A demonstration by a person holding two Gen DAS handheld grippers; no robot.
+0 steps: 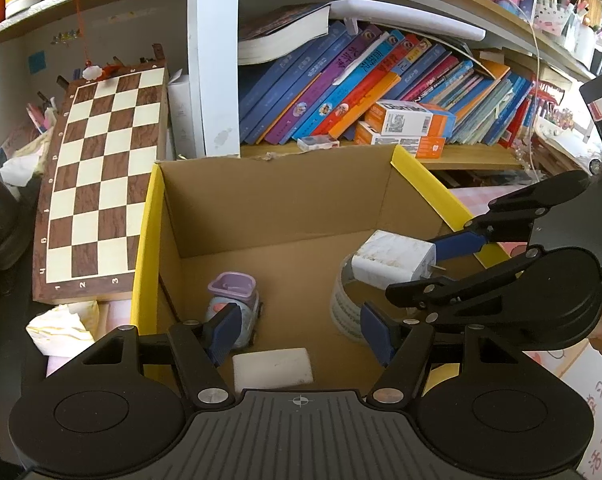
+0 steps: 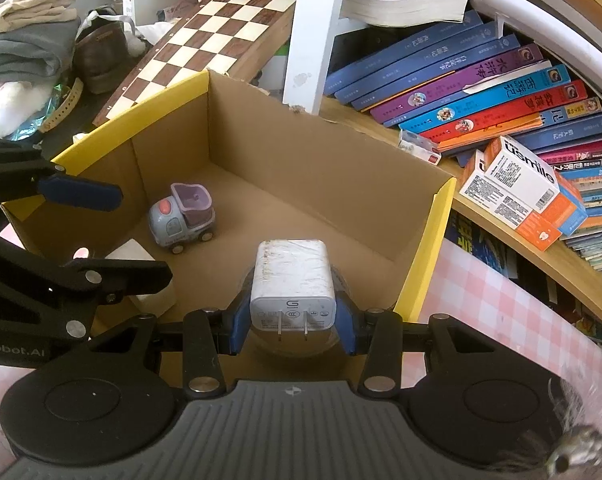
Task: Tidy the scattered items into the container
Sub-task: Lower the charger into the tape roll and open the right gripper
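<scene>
gripping white charger (image 2: 292, 280) — right gripper (image 2: 292, 326) above cardboard box (image 2: 313, 160)

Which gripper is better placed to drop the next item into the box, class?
The right gripper: it is shut on the white charger and holds it over the open box. The left gripper holds nothing; its open jaws hang above the toy truck and eraser lying inside.

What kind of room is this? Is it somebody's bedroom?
Probably a home study or a child's room, at a cluttered desk. A shelf of leaning storybooks, a chessboard propped at the back and a toy truck in the cardboard box suggest it. No bed shows.
</scene>
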